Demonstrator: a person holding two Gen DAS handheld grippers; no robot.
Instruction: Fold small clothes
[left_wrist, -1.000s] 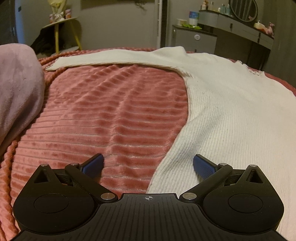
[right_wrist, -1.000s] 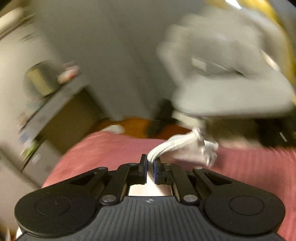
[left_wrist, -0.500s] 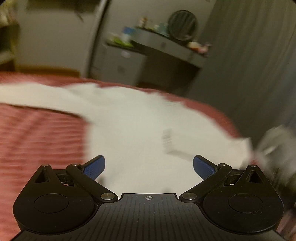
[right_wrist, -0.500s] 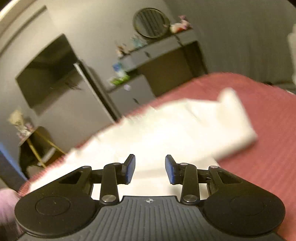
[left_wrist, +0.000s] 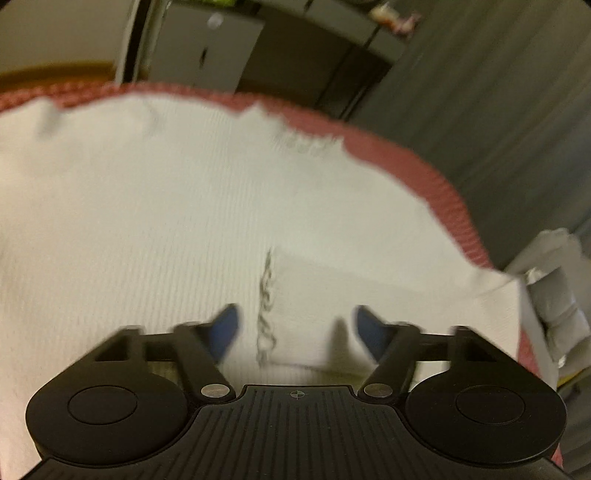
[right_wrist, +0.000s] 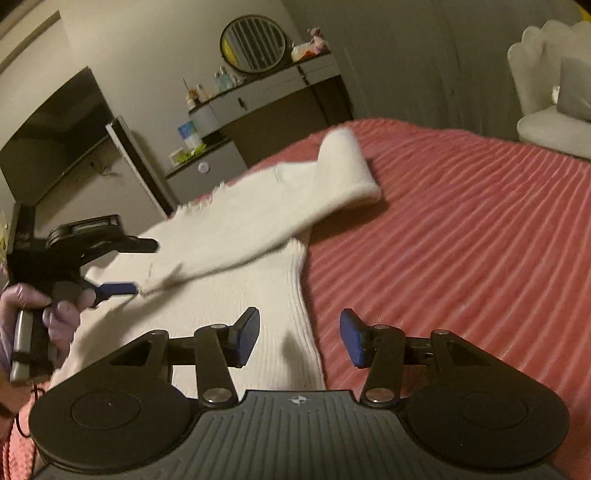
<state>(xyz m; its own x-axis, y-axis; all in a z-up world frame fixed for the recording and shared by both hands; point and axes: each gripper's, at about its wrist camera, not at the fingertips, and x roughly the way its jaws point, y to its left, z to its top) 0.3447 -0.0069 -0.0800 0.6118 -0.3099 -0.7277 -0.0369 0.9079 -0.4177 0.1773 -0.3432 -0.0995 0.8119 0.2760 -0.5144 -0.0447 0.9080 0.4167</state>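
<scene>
A white ribbed knit sweater (right_wrist: 236, 236) lies on the pink ribbed bedspread (right_wrist: 461, 236). One sleeve (right_wrist: 343, 173) is folded across its body. My right gripper (right_wrist: 299, 338) is open and empty, low over the sweater's right side edge. My left gripper (left_wrist: 295, 328) is open, close over the sweater (left_wrist: 147, 206), with the folded sleeve's cuff edge (left_wrist: 266, 314) between its fingers. It also shows in the right wrist view (right_wrist: 122, 266) at the left, open around the sleeve's end, held by a gloved hand (right_wrist: 55, 310).
The bed's far edge (left_wrist: 443, 184) curves past the sweater. Behind it stand a grey dresser with a round mirror (right_wrist: 253, 44), a wall TV (right_wrist: 55, 136) and a white chair (right_wrist: 554, 92) at the right.
My right gripper has let go of the sleeve, opened and drawn back over the sweater's edge. My left gripper has swung right, from the bedspread onto the sweater at the sleeve's cuff.
</scene>
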